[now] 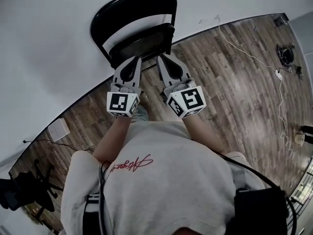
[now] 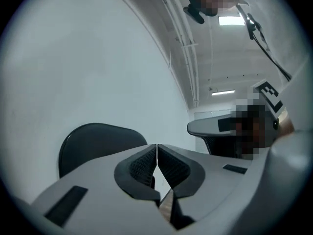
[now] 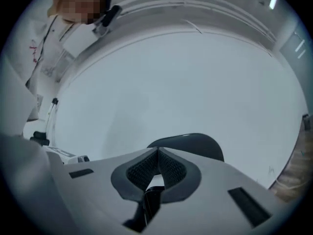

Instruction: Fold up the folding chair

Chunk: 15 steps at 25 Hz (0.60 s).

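Black and round-backed, the folding chair [image 1: 133, 6] stands on the wooden floor [image 1: 234, 82] against the white wall [image 1: 44, 43], straight ahead of the person. The left gripper [image 1: 133, 61] and the right gripper [image 1: 163, 58] lie side by side with their tips at the front edge of its seat [image 1: 142, 40], though whether they touch it cannot be told. Each gripper has its jaws pressed together at the tips, with nothing pinched between them.

White wall [image 1: 44, 43], wood-plank floor [image 1: 234, 67], white cable [image 1: 278, 74], ceiling strip lights [image 2: 222, 92]
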Motion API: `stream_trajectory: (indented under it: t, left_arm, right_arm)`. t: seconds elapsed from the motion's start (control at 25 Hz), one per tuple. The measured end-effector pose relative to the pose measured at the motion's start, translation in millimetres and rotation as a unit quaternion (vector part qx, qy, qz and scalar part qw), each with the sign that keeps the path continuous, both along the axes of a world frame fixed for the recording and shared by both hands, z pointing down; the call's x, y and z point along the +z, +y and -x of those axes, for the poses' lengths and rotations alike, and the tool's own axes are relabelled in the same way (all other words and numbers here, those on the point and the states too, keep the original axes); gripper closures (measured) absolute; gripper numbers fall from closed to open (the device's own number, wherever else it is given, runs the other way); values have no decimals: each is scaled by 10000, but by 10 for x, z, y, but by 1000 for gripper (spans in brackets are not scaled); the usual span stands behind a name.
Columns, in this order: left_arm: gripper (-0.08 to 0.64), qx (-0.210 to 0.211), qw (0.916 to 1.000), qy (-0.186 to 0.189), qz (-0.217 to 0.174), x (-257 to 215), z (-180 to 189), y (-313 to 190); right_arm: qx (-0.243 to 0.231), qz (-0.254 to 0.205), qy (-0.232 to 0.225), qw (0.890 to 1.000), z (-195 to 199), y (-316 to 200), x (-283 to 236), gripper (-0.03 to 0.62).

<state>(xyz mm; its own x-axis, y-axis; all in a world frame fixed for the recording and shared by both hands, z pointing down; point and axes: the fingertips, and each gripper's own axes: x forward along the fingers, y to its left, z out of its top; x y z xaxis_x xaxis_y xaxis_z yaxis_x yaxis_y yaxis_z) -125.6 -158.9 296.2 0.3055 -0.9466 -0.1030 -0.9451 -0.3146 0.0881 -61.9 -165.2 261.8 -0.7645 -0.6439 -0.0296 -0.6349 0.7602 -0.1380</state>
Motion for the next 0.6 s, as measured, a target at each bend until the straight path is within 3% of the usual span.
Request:
stream_trajectory:
  t: [0.12,0.32,0.6]
  left_arm:
    - [541,-75,9999,-28,-91,-57,-438,407]
    - [541,-198,9998,19,8,-136,-1037,1009]
    - [541,-427,9991,-66,4,-224,-1246,1416]
  right_arm:
    - [-264,-546,298,9977,-342,445,-115,575]
    - [-495,-605,476,9958,-867,992,-91,575]
    - [-709,-686,545,9936,-1056,1364,-38,575]
